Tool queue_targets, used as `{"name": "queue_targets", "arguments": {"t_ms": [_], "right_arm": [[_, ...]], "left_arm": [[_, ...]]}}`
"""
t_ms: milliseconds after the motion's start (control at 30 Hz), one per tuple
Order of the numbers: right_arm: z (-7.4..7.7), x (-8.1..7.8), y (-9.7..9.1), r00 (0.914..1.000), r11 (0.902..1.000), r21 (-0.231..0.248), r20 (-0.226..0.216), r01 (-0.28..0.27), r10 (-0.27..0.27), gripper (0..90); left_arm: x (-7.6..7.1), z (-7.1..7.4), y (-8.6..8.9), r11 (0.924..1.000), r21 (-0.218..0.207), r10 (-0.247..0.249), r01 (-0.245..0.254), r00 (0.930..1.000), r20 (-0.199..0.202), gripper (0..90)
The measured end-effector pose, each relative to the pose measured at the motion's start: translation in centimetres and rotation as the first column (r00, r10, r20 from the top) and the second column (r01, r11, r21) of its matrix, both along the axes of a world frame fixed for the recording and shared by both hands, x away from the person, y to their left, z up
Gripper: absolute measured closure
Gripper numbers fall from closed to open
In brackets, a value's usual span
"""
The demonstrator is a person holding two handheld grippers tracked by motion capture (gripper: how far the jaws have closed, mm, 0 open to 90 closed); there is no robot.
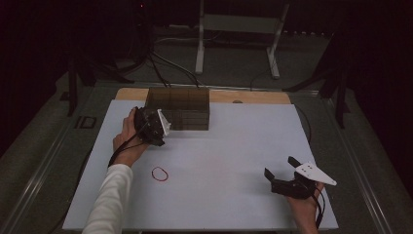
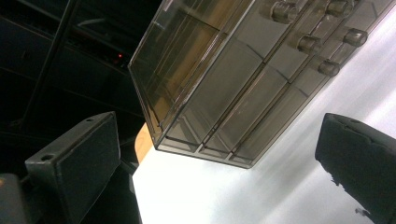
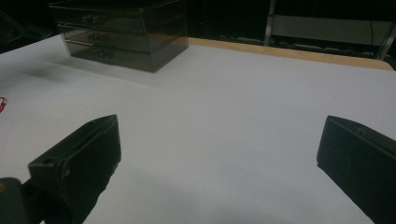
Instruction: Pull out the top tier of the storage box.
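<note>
The drawer box (image 2: 243, 79) runs off the top edge; the red rubber band (image 3: 2, 103) is clipped at left.

- Left tongs (image 1: 155, 127): black body, grey three-cornered plate on top, black cable trailing back along the arm.
- Right tongs (image 1: 281, 171): black, a white-grey pointed plate with small holes, black cable.
- Jaws: flat black pads, a screw hole near each tip.
- Left sleeve (image 1: 110, 202): long, white.

A drawer box (image 1: 178, 108) stands at the far left-centre of the table (image 1: 229, 146), the left gripper (image 1: 155, 127) just beside its left front corner, a rubber band (image 1: 159, 173) nearer, the right gripper (image 1: 282, 171) well apart at the near right.
</note>
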State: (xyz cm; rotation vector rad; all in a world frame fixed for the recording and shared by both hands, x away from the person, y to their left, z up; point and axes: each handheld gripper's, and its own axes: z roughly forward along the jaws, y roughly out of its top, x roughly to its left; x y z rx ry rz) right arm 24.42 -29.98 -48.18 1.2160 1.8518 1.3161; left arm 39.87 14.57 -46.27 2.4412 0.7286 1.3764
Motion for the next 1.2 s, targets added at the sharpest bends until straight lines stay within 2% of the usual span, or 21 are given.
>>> {"name": "queue_targets", "arguments": {"t_ms": [100, 133, 167, 267, 300, 367, 400, 500, 667, 1200], "right_arm": [[0.0, 0.0, 0.0, 1.0, 1.0, -0.001, 0.001, 0.0, 0.0, 0.4], [0.0, 0.0, 0.0, 1.0, 1.0, 0.0, 0.0, 0.0, 0.0, 0.4], [0.0, 0.0, 0.0, 1.0, 1.0, 0.0, 0.0, 0.001, -0.001, 0.4], [0.0, 0.0, 0.0, 1.0, 1.0, 0.0, 0.001, 0.001, -0.001, 0.4], [0.0, 0.0, 0.0, 1.0, 1.0, 0.0, 0.001, 0.0, 0.0, 0.4], [0.0, 0.0, 0.0, 1.0, 1.0, 0.0, 0.0, 0.001, -0.001, 0.4], [0.0, 0.0, 0.0, 1.0, 1.0, 0.0, 0.0, 0.001, -0.001, 0.4], [0.0, 0.0, 0.0, 1.0, 1.0, -0.001, 0.0, 0.0, 0.0, 0.4], [0.0, 0.0, 0.0, 1.0, 1.0, -0.001, -0.001, -0.001, 0.001, 0.4], [0.0, 0.0, 0.0, 1.0, 1.0, -0.002, 0.0, 0.003, -0.003, 0.4]], "left_arm": [[0.1, -0.1, -0.2, 1.0, -0.003, -0.002, 0.002, 1.0, 0.009, 1.3], [0.0, 0.0, -0.3, 0.9999, 0.01, 0.0, 0.0, 1.0, 0.005, 1.3], [0.1, -0.1, -0.4, 1.0, -0.005, -0.002, 0.002, 0.9999, 0.015, 1.3], [0.1, -0.1, -0.5, 1.0, 0.006, -0.001, 0.001, 0.9999, 0.013, 1.3], [0.1, 0.0, -0.6, 0.9997, 0.026, -0.002, 0.001, 0.9999, 0.013, 1.3], [0.1, 0.0, -0.6, 0.9996, 0.028, -0.002, 0.001, 0.9999, 0.013, 1.3], [0.1, -0.1, -0.7, 0.9999, 0.015, -0.004, 0.003, 0.9998, 0.021, 1.4], [0.2, -0.1, -0.9, 0.9991, 0.042, -0.002, 0.002, 0.9999, 0.016, 1.4], [0.3, -0.3, -1.2, 0.9986, 0.052, -0.009, 0.007, 0.9993, 0.036, 1.4], [0.4, -0.4, -2.0, 0.9949, 0.1, -0.016, 0.011, 0.9989, 0.045, 1.4]]}}
